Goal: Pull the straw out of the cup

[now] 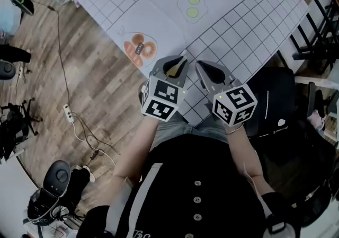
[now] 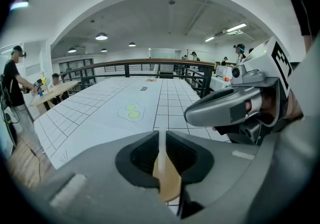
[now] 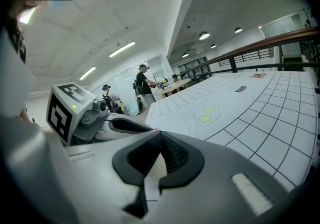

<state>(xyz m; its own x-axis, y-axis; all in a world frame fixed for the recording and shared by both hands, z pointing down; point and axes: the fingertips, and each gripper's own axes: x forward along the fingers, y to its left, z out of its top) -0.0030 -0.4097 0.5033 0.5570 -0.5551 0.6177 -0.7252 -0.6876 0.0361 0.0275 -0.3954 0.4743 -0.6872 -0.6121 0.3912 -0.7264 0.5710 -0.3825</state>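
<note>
At the near edge of the gridded table (image 1: pixel 249 19), the head view has the left gripper (image 1: pixel 180 59) and the right gripper (image 1: pixel 204 68) side by side and close together, both pointing to the far side. A green print (image 1: pixel 192 6) lies farther out on the table. An orange print (image 1: pixel 140 49) lies to the far left of the left gripper, with wooden floor (image 1: pixel 90 72) beyond it on the left.

In the left gripper view, its jaws stand narrow, a thin slit apart, with nothing I can make out pressed between them. A tan patch (image 2: pixel 167 178) shows through the gap, too blurred to name. The right gripper sits just to the right.

In the right gripper view, its jaw tips meet, closed on nothing, and the left gripper sits just to the left.

I cannot tell where the cup and straw are.
</note>
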